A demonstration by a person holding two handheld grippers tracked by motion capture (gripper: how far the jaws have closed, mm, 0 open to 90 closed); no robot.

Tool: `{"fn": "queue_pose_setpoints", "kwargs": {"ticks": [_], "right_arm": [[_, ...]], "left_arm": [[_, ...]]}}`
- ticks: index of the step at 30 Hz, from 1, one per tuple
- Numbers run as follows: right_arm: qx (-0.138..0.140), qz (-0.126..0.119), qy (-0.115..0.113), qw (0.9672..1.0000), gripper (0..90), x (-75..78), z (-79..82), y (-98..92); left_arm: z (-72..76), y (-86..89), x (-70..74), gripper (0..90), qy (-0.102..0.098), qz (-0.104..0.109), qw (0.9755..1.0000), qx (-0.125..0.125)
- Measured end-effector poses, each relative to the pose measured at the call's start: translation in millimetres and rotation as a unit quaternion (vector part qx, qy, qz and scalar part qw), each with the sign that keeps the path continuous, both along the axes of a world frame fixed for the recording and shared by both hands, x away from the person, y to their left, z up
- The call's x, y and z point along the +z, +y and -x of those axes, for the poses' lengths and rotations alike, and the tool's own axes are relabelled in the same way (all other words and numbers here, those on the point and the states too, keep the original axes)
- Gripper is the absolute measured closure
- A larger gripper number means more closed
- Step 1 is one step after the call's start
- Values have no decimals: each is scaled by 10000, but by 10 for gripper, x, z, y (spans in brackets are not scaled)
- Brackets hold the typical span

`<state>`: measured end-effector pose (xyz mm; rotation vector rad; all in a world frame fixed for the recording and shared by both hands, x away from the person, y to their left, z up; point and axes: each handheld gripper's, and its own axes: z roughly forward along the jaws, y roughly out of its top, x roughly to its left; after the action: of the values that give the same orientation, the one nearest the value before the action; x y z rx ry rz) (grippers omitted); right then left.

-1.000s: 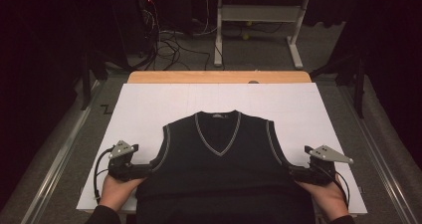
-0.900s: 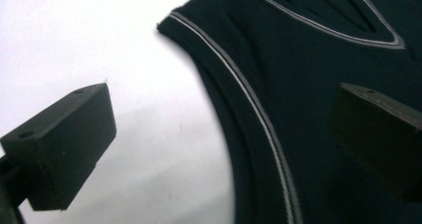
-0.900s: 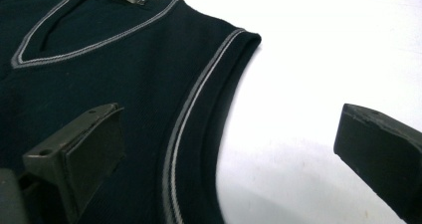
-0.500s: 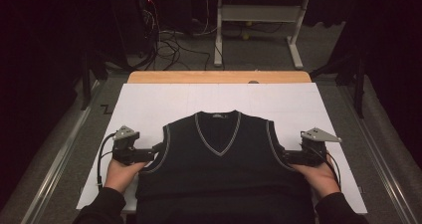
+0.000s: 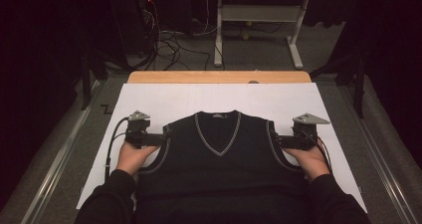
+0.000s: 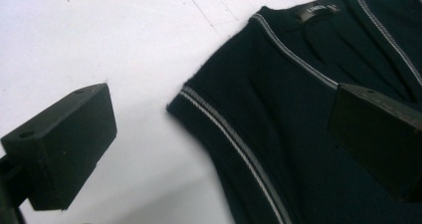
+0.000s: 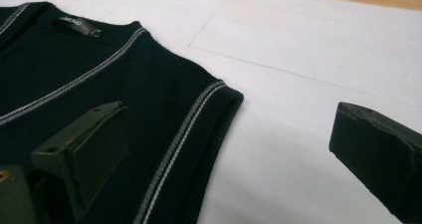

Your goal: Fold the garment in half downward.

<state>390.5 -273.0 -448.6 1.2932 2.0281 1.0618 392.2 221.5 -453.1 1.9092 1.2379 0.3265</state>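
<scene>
dark v-neck vest (image 5: 219, 157) with pale striped trim lies flat between both wide-open hand-held grippers.

Both forearms, in dark sleeves, come in from the bottom of the high view. The left hand-held gripper (image 5: 166, 136) points inward to the right, its jaws wide apart. The right hand-held gripper (image 5: 275, 140) mirrors it, pointing left, jaws likewise spread. Each hand grips from behind.
</scene>
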Motion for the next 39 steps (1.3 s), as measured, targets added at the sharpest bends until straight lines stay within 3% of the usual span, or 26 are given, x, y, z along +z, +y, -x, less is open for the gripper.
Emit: {"fn": "queue_pose_setpoints", "kwargs": {"ticks": [8,11,12,13,14,15,18,19,21,23,25,33,39], "right_arm": [[-72,95,329,9994,91,-47,-222,125],[-107,167,469,9987,145,-70,-299,190],[-155,172,619,9978,180,-99,-353,224],[-155,172,619,9978,180,-99,-353,224],[-195,148,833,9962,213,-140,-401,255],[-195,148,833,9962,213,-140,-401,255],[-224,217,1030,9942,266,-200,-450,301],[-258,264,1009,9942,278,-215,-458,315],[-319,317,978,9942,306,-214,-463,336],[-275,411,930,9944,360,-217,-453,351],[-207,393,938,9946,478,-204,-442,355],[-18,285,970,9949,759,-197,-414,376],[30,271,914,9954,791,-205,-393,391]], "left_arm": [[-302,-40,-76,0,674,-81,9976,154],[-369,-56,-147,78,981,-128,9944,382],[-384,-60,-176,130,1053,-124,9935,411],[-383,-73,-195,130,1020,-182,9938,395],[-376,-97,-194,181,958,-302,9940,438],[-372,-116,-194,181,935,-338,9939,483],[-349,-149,-180,334,967,-240,9943,384],[-330,-175,-180,416,967,-272,9943,349],[-293,-250,-179,467,873,-532,9941,359],[-280,-281,-178,544,913,-489,9941,335],[-274,-302,-178,585,905,-511,9940,339],[-253,-333,-189,689,868,-451,9948,281],[-241,-344,-179,710,777,-371,9959,271]]}}
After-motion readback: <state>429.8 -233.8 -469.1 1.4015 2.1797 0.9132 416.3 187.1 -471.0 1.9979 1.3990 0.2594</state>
